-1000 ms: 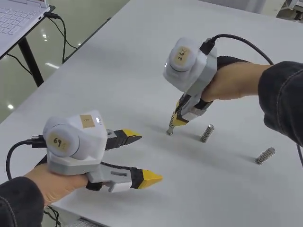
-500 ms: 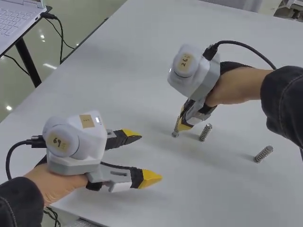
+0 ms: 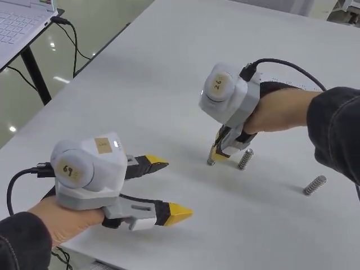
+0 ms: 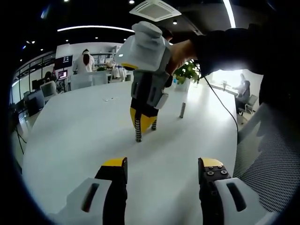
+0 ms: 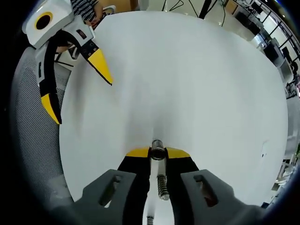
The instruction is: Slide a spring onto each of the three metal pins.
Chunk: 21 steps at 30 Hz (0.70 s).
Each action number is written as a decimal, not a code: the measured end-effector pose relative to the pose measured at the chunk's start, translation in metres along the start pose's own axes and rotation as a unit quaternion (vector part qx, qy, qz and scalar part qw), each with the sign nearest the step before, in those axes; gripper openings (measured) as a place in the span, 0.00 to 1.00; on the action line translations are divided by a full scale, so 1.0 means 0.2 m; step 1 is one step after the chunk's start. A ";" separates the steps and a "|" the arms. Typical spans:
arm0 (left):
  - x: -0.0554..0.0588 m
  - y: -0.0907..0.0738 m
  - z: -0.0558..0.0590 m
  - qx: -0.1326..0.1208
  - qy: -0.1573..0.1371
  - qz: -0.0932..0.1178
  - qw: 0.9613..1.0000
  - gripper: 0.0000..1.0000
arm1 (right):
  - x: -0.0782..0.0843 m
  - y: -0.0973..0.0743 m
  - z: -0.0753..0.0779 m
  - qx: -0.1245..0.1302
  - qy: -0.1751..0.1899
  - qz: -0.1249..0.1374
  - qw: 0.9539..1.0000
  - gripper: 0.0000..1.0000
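Note:
My right gripper points down at the white table, shut on a spring held upright, its lower end at the tabletop. The right gripper view shows that spring pinched between the yellow tips. A second spring stands just right of it. A third spring sits further right. My left gripper hovers open near the table's front edge, nothing between its fingers. In the left gripper view, the open left gripper faces the held spring.
A laptop sits on a side desk at the far left, with cables hanging below it. A black cable trails from the right gripper. The table's left edge runs diagonally. People and desks appear far behind in the left gripper view.
My right gripper has shifted a little to the right and lower with the spring, closer to the standing spring. The left gripper has stayed in place and open.

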State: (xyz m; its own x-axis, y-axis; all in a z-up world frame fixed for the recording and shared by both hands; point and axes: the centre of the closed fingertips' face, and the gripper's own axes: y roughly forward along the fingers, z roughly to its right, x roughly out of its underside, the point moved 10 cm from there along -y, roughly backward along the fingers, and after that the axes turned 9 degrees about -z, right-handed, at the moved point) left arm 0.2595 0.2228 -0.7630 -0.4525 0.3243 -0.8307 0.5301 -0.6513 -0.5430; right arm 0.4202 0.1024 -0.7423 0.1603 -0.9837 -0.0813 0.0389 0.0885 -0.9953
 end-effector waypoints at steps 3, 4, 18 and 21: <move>0.00 0.00 0.00 0.001 0.000 0.000 1.000 0.59 | 0.00 0.01 0.00 -0.002 0.002 -0.001 1.000 0.13; 0.00 0.00 0.00 0.000 0.000 0.001 1.000 0.59 | 0.00 0.01 0.00 -0.002 0.002 -0.002 1.000 0.13; 0.00 -0.01 -0.01 -0.001 0.000 0.001 1.000 0.59 | -0.01 -0.01 -0.03 -0.006 0.003 0.002 1.000 0.13; 0.01 -0.01 -0.01 -0.001 -0.001 0.001 1.000 0.59 | -0.01 -0.01 -0.03 -0.007 0.003 0.003 1.000 0.13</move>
State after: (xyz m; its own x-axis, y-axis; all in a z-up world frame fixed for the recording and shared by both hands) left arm 0.2599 0.2256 -0.7634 -0.4526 0.3221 -0.8315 0.5325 -0.6504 -0.5417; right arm 0.4132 0.1026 -0.7413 0.1538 -0.9843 -0.0866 0.0245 0.0914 -0.9955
